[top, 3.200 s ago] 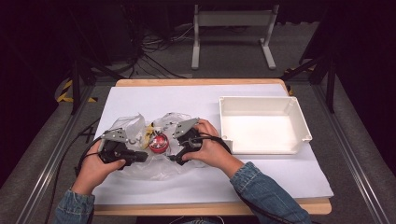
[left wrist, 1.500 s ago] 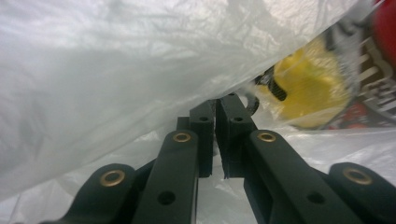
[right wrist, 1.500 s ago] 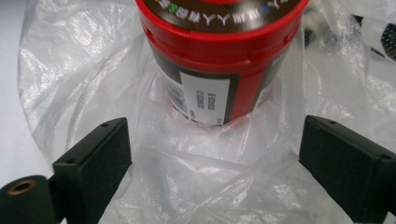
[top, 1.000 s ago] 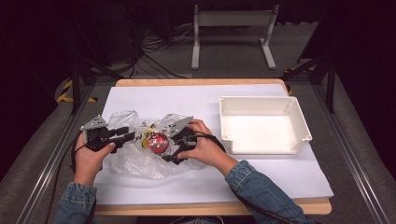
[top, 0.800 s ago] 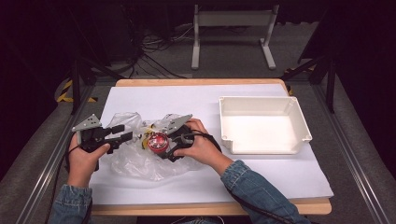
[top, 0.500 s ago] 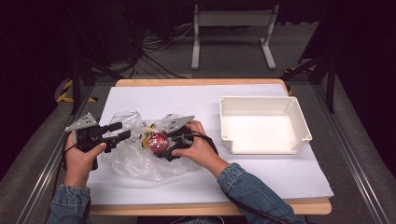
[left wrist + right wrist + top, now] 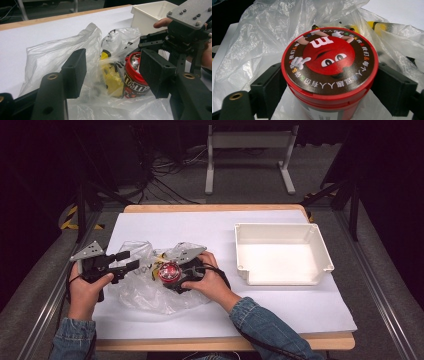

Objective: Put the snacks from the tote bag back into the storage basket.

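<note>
Your right claw (image 7: 329, 87) has matt black plastic pads against a glossy red plastic candy tub (image 7: 329, 67); its lid carries a smooth printed label. The bag (image 7: 145, 290) around it is thin clear plastic film, crinkled and shiny. Your left claw (image 7: 112, 72) shows matt black jaws with brass-coloured inserts, and a dull grey metal plate on top. The tray (image 7: 320, 252) is smooth white plastic. The bench (image 7: 210, 208) is pale wood under matt white paper.
</note>
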`<state>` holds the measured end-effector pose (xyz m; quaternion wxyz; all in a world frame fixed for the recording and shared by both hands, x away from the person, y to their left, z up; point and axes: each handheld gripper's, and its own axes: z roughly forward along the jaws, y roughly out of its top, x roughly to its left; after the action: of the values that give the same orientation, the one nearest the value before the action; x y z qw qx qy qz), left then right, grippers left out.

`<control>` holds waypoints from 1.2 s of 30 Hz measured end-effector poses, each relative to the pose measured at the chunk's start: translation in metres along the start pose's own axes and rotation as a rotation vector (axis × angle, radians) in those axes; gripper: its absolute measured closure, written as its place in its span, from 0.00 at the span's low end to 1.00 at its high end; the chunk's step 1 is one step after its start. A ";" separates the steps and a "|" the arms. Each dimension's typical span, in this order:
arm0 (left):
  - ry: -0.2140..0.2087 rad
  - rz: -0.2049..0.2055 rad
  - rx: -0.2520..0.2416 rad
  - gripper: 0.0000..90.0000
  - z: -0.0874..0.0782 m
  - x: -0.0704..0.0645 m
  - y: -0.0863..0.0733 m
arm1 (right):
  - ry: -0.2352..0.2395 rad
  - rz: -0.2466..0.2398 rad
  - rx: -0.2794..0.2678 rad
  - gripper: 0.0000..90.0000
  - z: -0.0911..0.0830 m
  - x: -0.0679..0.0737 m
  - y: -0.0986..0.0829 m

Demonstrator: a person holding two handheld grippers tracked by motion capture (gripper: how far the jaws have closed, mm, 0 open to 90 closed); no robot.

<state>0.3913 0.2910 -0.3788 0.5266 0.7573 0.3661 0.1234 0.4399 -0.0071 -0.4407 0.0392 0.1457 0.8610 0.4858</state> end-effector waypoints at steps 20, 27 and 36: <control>0.003 -0.001 -0.001 0.44 0.000 0.002 -0.001 | -0.052 -0.063 -0.003 0.28 -0.002 0.006 0.004; 0.005 -0.006 -0.001 0.45 -0.001 0.002 -0.001 | -0.053 -0.088 0.000 0.28 -0.009 0.006 0.012; 0.002 0.000 -0.004 0.45 -0.003 0.001 -0.001 | -0.038 -0.097 -0.011 0.28 -0.025 0.008 0.029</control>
<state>0.3903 0.2936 -0.3784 0.5276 0.7561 0.3665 0.1247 0.4336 -0.0118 -0.4023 0.0798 0.1125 0.8634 0.4854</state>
